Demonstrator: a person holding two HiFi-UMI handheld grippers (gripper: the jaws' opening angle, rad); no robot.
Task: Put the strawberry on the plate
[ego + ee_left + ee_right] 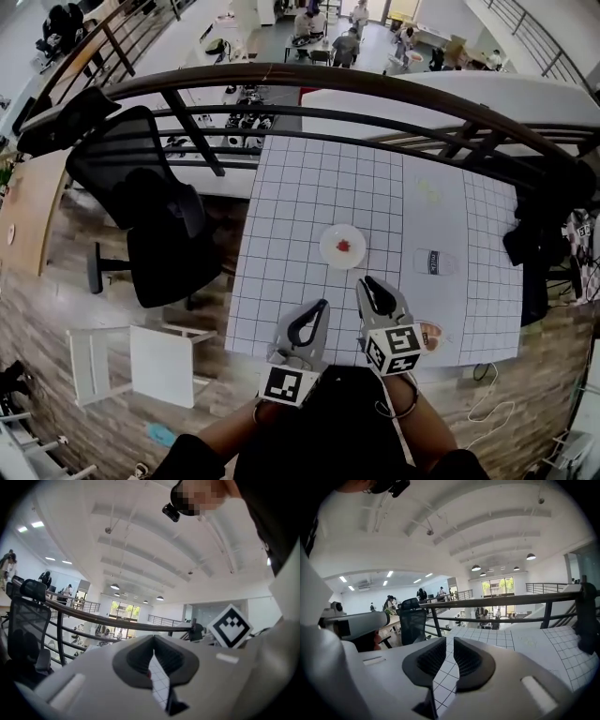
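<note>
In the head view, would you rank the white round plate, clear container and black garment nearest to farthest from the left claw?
From the left claw:
1. White round plate, just ahead.
2. Clear container, ahead right.
3. Black garment, far right edge.

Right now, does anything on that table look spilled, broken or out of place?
Nothing stands out. The strawberry sits on the plate, which lies flat on the checked table. No spill or damage shows.
</note>
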